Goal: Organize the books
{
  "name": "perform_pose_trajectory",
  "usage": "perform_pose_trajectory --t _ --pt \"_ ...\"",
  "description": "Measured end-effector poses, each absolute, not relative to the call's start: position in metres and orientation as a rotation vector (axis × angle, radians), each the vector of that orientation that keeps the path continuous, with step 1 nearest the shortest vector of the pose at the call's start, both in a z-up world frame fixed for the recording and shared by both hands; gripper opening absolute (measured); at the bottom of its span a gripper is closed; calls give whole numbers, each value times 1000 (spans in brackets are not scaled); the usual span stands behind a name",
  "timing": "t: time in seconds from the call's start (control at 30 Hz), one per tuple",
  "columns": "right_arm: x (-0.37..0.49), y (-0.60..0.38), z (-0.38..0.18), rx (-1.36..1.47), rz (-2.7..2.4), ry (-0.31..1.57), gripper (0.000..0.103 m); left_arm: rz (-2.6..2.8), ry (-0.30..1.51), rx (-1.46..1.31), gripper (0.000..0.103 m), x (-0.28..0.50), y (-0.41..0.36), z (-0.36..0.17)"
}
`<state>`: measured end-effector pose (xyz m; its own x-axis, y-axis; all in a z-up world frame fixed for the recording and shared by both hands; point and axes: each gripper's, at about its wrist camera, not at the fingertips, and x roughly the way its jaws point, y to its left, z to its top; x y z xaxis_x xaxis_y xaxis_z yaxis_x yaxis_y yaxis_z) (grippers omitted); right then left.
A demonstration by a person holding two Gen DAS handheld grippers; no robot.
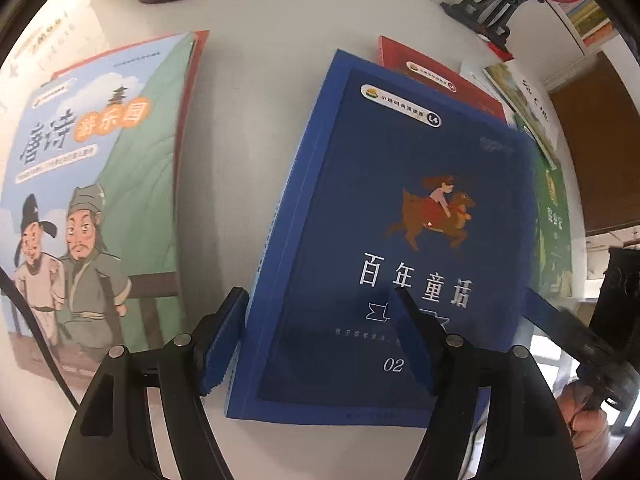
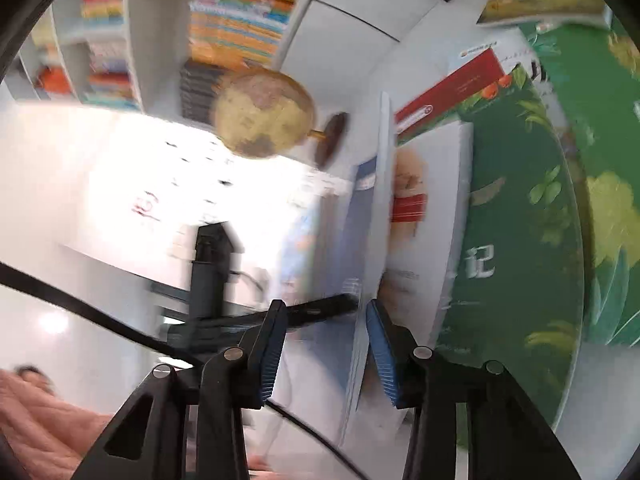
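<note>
**Q:** Left wrist view, item one?

**A:** Blue book (image 1: pixel 400 160), front cover up, on the white table (image 1: pixel 248 128). Its long axis runs away from me, up the frame and leaning a little. The spine is on the left side.

**Q:** Your tool there?

**A:** My left gripper (image 1: pixel 324 340) points steeply down with the jaws wide and holds nothing. It straddles the spine edge at the book's near end, with one finger just outside the spine and the other over the cover. The poetry book (image 1: pixel 92 180) lies apart to the left, and I take that to be the stack.

**Q:** Right wrist view?

**A:** Blurred. My right gripper (image 2: pixel 324 344) has its jaws narrowed, and a thin book edge stands between them, running lengthwise away from the tool. A gap shows on one side, so I'd call it not clamped. The green book (image 2: pixel 520 240) lies flat to the right.

**Q:** What does the next move depend on?

**A:** My judgement is the edge between the right jaws. If they close squarely across it, the book can be carried leftward.
</note>
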<state>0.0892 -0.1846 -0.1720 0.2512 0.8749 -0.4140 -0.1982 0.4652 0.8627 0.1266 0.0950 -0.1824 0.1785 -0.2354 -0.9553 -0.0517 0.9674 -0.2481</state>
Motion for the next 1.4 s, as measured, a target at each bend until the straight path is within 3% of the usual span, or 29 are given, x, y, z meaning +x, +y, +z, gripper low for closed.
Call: perform_pose_trajectory --t 0.07,0.13,0.17,0.2,0.23,0.37,0.43,0.53,0.6,0.67,0.8,0.87,0.97,1.1,1.4 --pt "94 -180 -180 719 778 1131 41 -132 1395 -260 70 128 98 -183" --pt "97 -182 -188 730 752 1155 33 -128 1397 -262 70 129 100 -183" --pt "96 -184 -189 746 750 1152 25 -122 1396 -255 69 131 100 -182" --pt "95 -186 -188 772 766 1134 9 -121 1396 -256 68 129 101 -181" --pt "93 -187 -186 788 787 1113 4 -116 1393 -263 68 126 96 -175" --pt "95 -171 -174 621 742 1125 4 -130 1310 -282 62 117 97 -146" --pt "99 -174 -181 655 728 1154 5 -152 1279 -275 51 113 98 -136" --pt "102 -184 -191 762 705 1160 19 -196 1271 -279 40 110 99 -129" --pt "101 -188 -194 840 708 1131 33 -199 1274 -277 40 107 104 -129" --pt "102 -190 -196 900 722 1116 38 -186 1279 -265 38 106 105 -131" --pt "102 -185 -187 818 724 1110 14 -197 1275 -267 38 107 103 -132" --pt "103 -187 -184 868 783 1098 14 -201 1277 -266 38 106 102 -132" --pt "106 -174 -182 727 712 1131 14 -192 1276 -260 38 106 102 -133" --pt "106 -170 -178 697 686 1120 5 -207 1255 -300 37 104 107 -127" --pt "106 -165 -118 642 786 993 5 -217 1189 -358 36 101 119 -96"
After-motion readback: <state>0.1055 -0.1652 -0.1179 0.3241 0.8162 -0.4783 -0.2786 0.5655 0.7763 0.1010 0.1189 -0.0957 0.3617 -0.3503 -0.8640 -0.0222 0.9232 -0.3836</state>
